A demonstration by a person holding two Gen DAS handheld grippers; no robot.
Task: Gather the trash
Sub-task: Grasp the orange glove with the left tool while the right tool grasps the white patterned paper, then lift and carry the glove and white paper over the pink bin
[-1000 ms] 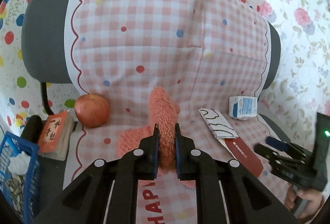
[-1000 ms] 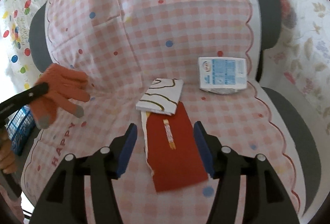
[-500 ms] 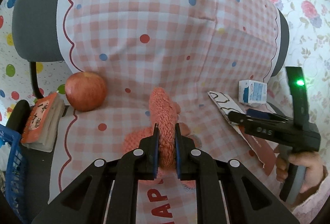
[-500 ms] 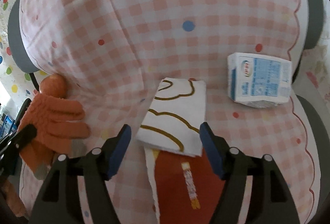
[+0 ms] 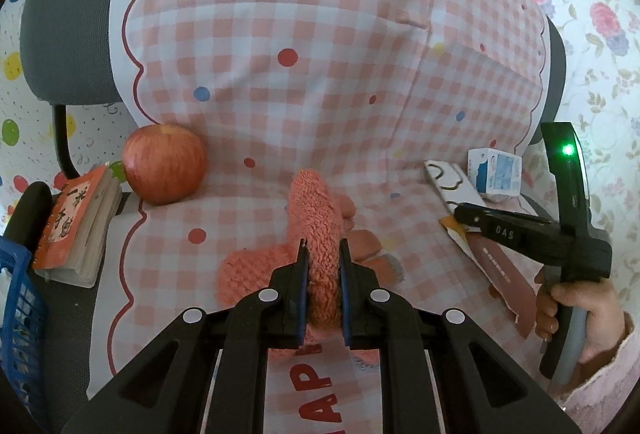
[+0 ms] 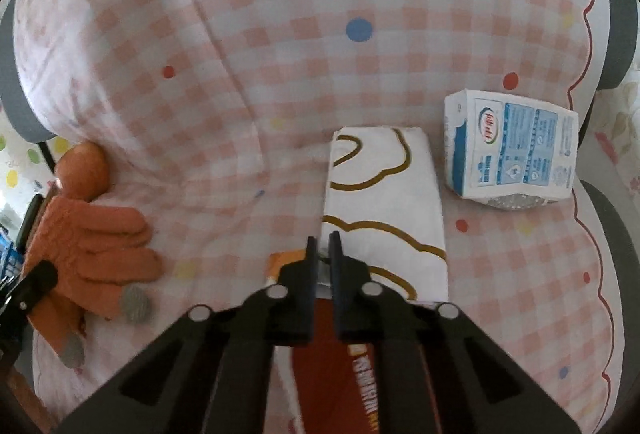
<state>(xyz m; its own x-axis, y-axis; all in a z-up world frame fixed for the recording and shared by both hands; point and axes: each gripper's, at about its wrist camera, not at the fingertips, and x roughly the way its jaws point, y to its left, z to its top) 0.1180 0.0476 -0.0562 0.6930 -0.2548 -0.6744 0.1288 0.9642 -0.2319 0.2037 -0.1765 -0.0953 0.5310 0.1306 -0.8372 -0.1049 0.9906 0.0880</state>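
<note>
Your left gripper (image 5: 323,246) has its jaws clamped on the cuff of the fuzzy orange knitted glove (image 5: 316,234), which lies on the pink gingham cloth (image 5: 320,74) draped over the chair. Your right gripper (image 6: 324,240) has its jaws closed to a narrow slit at the top edge of the flat red paper wrapper (image 6: 320,366), beside the white tissue pack with gold lines (image 6: 384,194) and near the blue-and-white carton (image 6: 512,150). The pinch looks thin, so the wrapper may slip out on lifting, or the tissue pack may be dragged along.
</note>
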